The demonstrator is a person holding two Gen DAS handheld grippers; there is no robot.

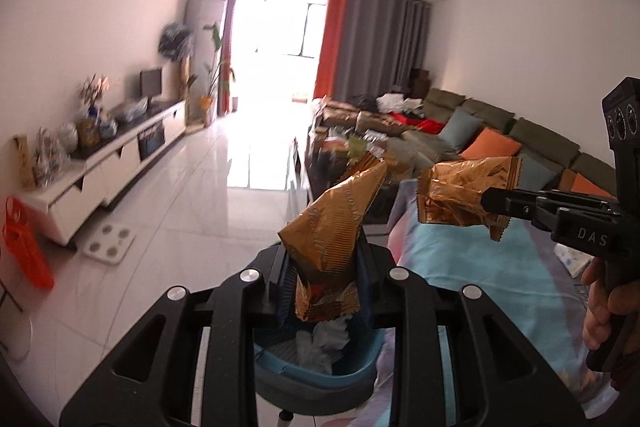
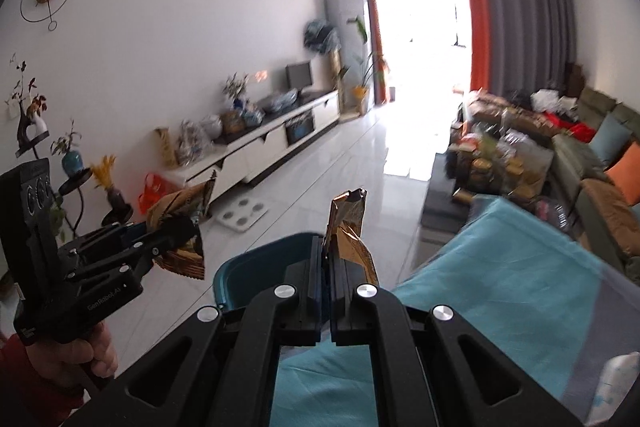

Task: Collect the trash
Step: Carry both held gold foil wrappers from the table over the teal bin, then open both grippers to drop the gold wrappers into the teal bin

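Observation:
My left gripper (image 1: pixel 324 255) is shut on a gold foil wrapper (image 1: pixel 336 219) that sticks up from its fingers. Right below it stands a teal bin (image 1: pixel 280 375) holding crumpled white paper (image 1: pixel 324 343). At the right of the left wrist view, my right gripper (image 1: pixel 486 201) pinches a second gold wrapper (image 1: pixel 452 191). The right wrist view shows the right gripper (image 2: pixel 326 247) shut on that wrapper (image 2: pixel 348 223), over the bin's (image 2: pixel 256 267) far right rim. At its left, a hand carries the left gripper (image 2: pixel 188 227) with its wrapper (image 2: pixel 180 203).
A table under a teal cloth (image 2: pixel 500 267) lies to the right of the bin. On the tiled floor are a white scale (image 1: pixel 110 239) and an orange bag (image 1: pixel 24 243). A long TV cabinet (image 1: pixel 120 163) lines the left wall; a sofa (image 1: pixel 520 135) the right.

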